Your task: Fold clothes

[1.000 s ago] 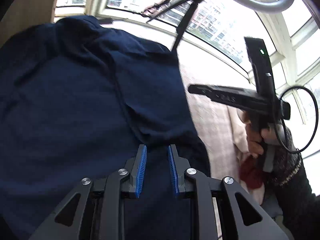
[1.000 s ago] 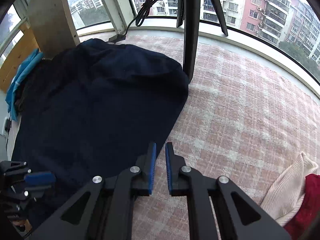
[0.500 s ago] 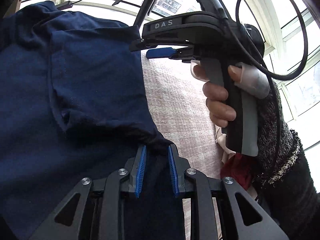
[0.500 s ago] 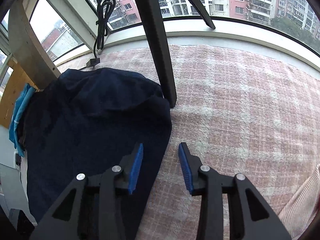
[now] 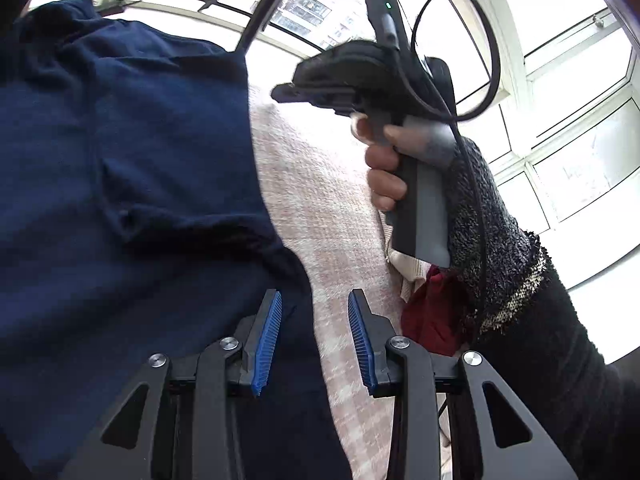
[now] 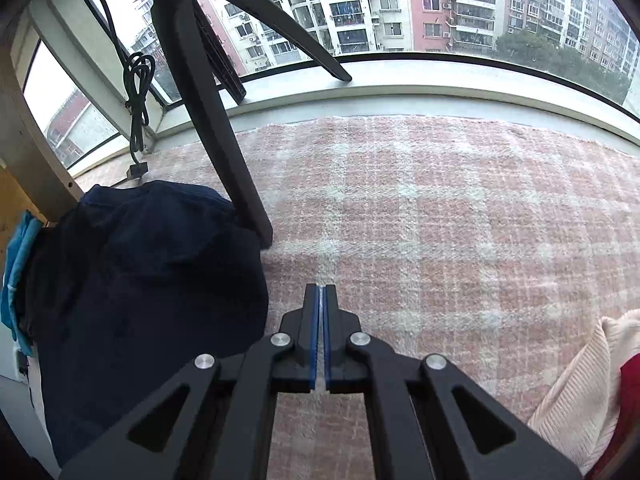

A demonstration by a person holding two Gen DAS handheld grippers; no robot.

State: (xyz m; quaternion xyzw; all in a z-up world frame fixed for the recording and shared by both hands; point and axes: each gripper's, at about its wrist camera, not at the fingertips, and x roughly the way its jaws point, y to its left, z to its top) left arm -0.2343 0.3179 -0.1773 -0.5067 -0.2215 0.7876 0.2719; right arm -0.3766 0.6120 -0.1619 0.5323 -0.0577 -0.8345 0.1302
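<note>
A navy garment (image 5: 132,184) is spread over a pink checked blanket (image 6: 440,220) beside a window; its right-hand edge is straddled by the left gripper (image 5: 314,340), whose jaws have just been opening and now stand apart, the cloth lying between them but not pinched; the right gripper (image 6: 320,336) has just been closing and its blue pads are pressed together on nothing, above bare blanket just beside the garment. For a clean fold, the hem would best be pinched at its very edge by both grippers before lifting, so that only one layer is carried over and the edges are matched. In the left wrist view alone, the right hand (image 5: 384,168) and its knitted sleeve (image 5: 500,248) are seen around the handle; only the right wrist view shows a tripod leg (image 6: 224,140) resting at the garment's far corner, a cream knit (image 6: 580,392) and a turquoise cloth (image 6: 16,276).
</note>
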